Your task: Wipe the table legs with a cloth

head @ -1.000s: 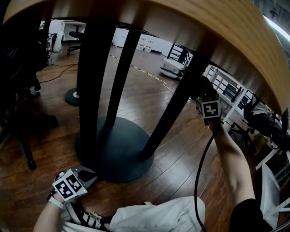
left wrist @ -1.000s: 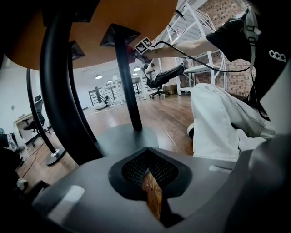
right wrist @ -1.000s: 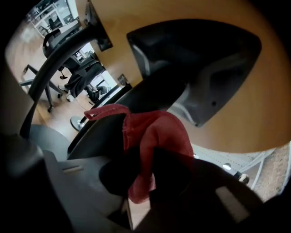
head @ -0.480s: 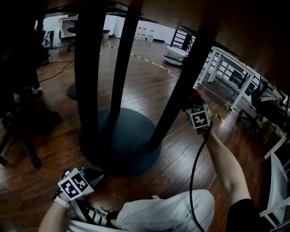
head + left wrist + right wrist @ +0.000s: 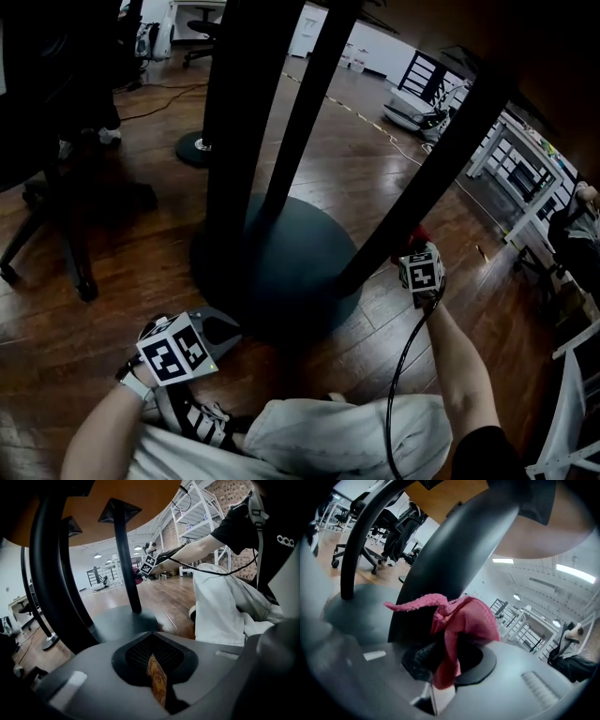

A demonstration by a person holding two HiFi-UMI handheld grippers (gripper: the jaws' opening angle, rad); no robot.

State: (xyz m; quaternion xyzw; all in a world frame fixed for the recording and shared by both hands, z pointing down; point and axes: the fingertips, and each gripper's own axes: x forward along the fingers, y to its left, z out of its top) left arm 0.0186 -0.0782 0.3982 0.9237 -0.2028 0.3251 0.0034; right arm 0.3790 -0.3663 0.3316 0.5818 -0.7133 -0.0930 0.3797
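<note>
Though dim — pink cloth [image 5: 461,620] in right gripper [image 5: 440,663], perhaps touching leg [image 5: 454,545]; left gripper [image 5: 153,663] clenched.

In your head view, the marker cube and the dark bench leg [image 5: 441,167] hide the jaws of your right tongs [image 5: 412,246]. Only a sliver of the pink cloth [image 5: 418,233] shows there. The bench top [image 5: 553,47] is cut off at the upper edge. In your right gripper view, the cloth covers the jaw tips.

Office: swivel chairs [image 5: 396,524], metal shelving [image 5: 197,513]
</note>
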